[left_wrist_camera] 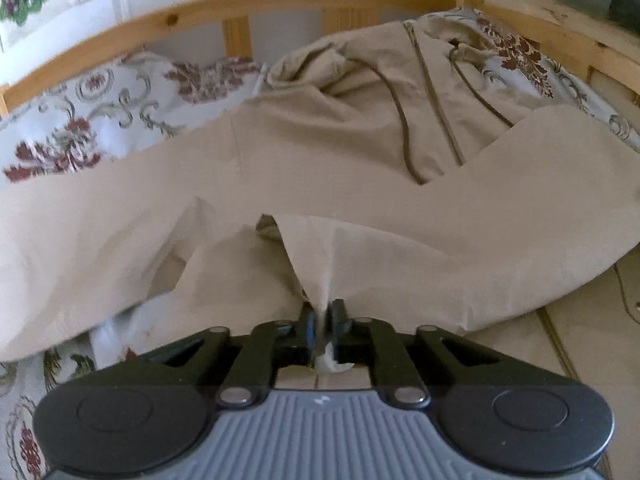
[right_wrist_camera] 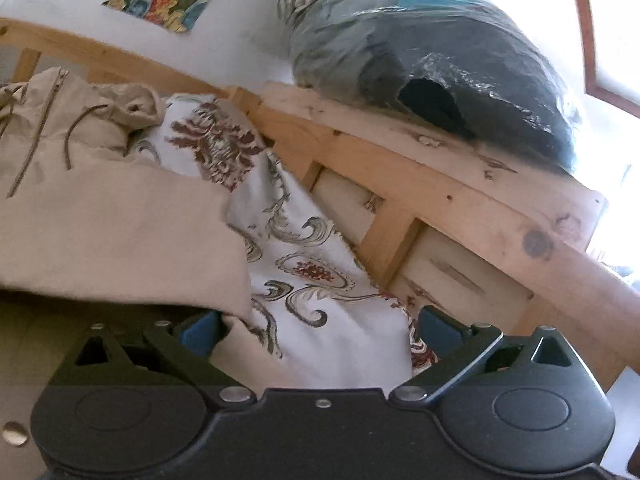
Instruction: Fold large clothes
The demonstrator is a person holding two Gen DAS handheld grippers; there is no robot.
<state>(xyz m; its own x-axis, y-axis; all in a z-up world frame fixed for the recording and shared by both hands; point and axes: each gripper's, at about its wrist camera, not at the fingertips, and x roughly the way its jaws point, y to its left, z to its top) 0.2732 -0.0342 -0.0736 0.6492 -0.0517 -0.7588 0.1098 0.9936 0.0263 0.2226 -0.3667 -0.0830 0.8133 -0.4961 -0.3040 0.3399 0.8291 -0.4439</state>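
A large beige zip hoodie [left_wrist_camera: 320,140] lies spread over a bed, hood and zipper [left_wrist_camera: 436,96] at the far end, dark drawstrings [left_wrist_camera: 400,120] trailing down its front. My left gripper [left_wrist_camera: 323,314] is shut on a pinched fold at the near edge of the hoodie; the cloth rises in a ridge into the jaws. In the right wrist view the hoodie [right_wrist_camera: 112,232] fills the left side. My right gripper [right_wrist_camera: 316,326] stands wide open low over the bed, with the floral sheet [right_wrist_camera: 312,272] and a beige corner lying loose between its blue fingers [right_wrist_camera: 200,328].
The bed has a pine frame [left_wrist_camera: 200,8] with slatted rails [right_wrist_camera: 460,200] close on the right. A bulky plastic-wrapped bundle [right_wrist_camera: 440,52] rests on the right rail. The floral sheet [left_wrist_camera: 100,112] shows around the hoodie. A white wall stands behind.
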